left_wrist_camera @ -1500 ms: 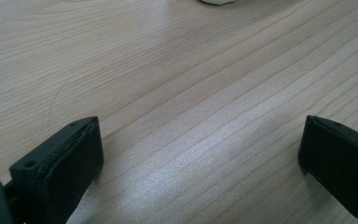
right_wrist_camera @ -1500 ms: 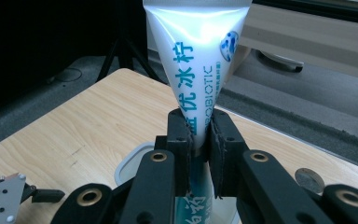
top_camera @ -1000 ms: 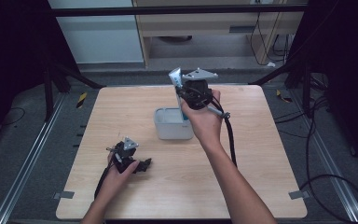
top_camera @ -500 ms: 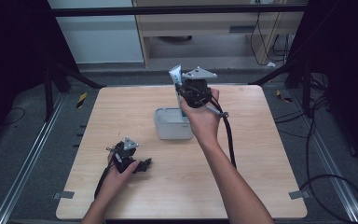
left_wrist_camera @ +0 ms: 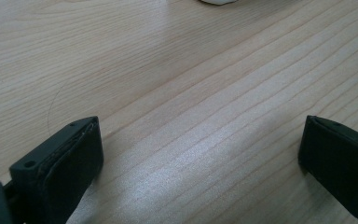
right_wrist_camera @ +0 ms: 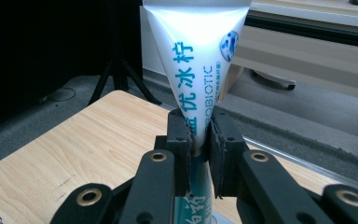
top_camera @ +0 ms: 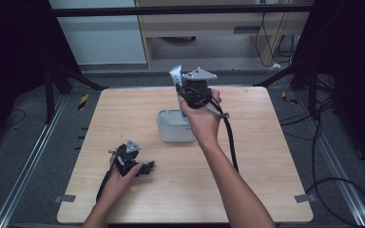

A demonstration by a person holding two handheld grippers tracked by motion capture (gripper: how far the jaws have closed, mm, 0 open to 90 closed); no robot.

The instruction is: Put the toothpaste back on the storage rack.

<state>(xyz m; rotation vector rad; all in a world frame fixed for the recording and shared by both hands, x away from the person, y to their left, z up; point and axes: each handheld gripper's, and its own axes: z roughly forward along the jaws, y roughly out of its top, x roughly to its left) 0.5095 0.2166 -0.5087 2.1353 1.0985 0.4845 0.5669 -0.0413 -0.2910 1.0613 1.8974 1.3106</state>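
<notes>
A white tube (right_wrist_camera: 196, 56) with blue and green print stands upright between the jaws of my right gripper (right_wrist_camera: 198, 140), which is shut on its lower part. In the high view that right gripper (top_camera: 186, 90) is held up above the far side of a pale rectangular bin (top_camera: 171, 127) at the table's middle, with the tube's flat end (top_camera: 175, 74) sticking up. My left gripper (top_camera: 145, 167) rests low over the table near its front left. Its jaws stand wide apart, left gripper (left_wrist_camera: 200, 149) open over bare wood.
The wooden table (top_camera: 266, 142) has bare room on its right half and back left. A black cable (top_camera: 229, 137) trails from the right gripper along the forearm. Metal rails (top_camera: 24, 166) and dark stands flank the table on the floor.
The right gripper with the tube has lifted slightly and shifted a little toward the far side. The left gripper has stayed in place.
</notes>
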